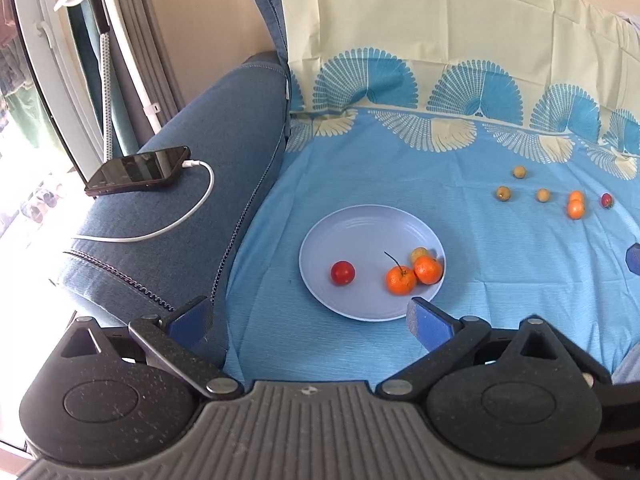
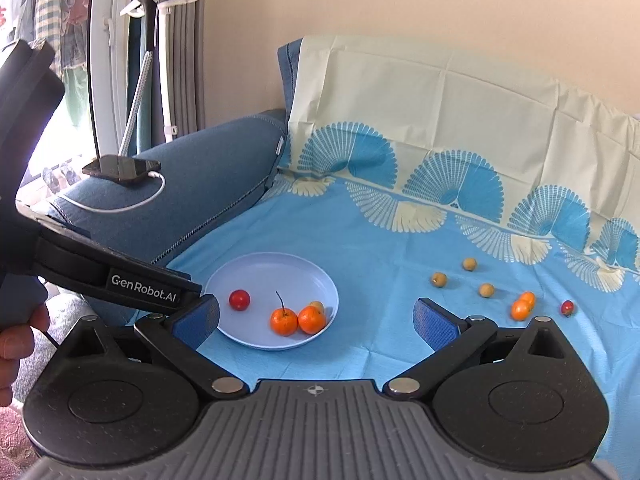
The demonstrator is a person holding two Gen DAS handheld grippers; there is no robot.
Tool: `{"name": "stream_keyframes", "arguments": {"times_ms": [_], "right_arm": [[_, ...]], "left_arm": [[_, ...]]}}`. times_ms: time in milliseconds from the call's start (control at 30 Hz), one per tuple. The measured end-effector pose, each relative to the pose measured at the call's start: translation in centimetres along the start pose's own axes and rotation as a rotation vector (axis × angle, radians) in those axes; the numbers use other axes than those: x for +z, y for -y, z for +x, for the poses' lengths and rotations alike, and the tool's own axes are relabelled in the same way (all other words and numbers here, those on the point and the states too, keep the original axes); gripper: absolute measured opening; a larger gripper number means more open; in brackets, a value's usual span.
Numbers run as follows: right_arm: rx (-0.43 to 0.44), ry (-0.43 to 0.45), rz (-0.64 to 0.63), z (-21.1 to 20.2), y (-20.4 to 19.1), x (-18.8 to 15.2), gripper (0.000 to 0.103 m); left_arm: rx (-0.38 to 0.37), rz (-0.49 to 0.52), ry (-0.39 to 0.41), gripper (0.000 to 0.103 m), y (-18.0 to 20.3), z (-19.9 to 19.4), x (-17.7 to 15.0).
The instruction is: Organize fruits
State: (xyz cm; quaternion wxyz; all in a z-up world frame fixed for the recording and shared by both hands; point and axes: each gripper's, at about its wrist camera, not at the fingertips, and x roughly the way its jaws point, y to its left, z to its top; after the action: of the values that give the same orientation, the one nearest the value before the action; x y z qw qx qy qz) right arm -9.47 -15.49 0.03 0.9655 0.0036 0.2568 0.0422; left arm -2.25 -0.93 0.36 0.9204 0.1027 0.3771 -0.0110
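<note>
Round pale-blue plastic plate (image 2: 256,276): collecting dish, holds four fruits; six small fruits (image 2: 485,290) await right of it. Left gripper (image 1: 308,320) and right gripper (image 2: 316,320): both spread, empty.

The left gripper (image 1: 308,318) is held with its jaws spread wide, and nothing is seen between the blue pads (image 1: 428,322). The right gripper (image 2: 316,320) is likewise held wide open and empty, tilted downward. In the right wrist view, the left gripper's black body is seen at the left edge, and it is gripped from below by a hand (image 2: 18,344).
</note>
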Motion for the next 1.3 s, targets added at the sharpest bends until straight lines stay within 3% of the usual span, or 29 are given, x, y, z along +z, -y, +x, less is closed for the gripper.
{"name": "stream_keyframes", "arguments": {"times_ms": [1300], "right_arm": [[0.028,-0.014,-0.013,0.3,-1.1,-0.7,0.102]], "left_arm": [[0.033,-0.005,-0.017,0.103,-0.9,0.4,-0.8]]}}
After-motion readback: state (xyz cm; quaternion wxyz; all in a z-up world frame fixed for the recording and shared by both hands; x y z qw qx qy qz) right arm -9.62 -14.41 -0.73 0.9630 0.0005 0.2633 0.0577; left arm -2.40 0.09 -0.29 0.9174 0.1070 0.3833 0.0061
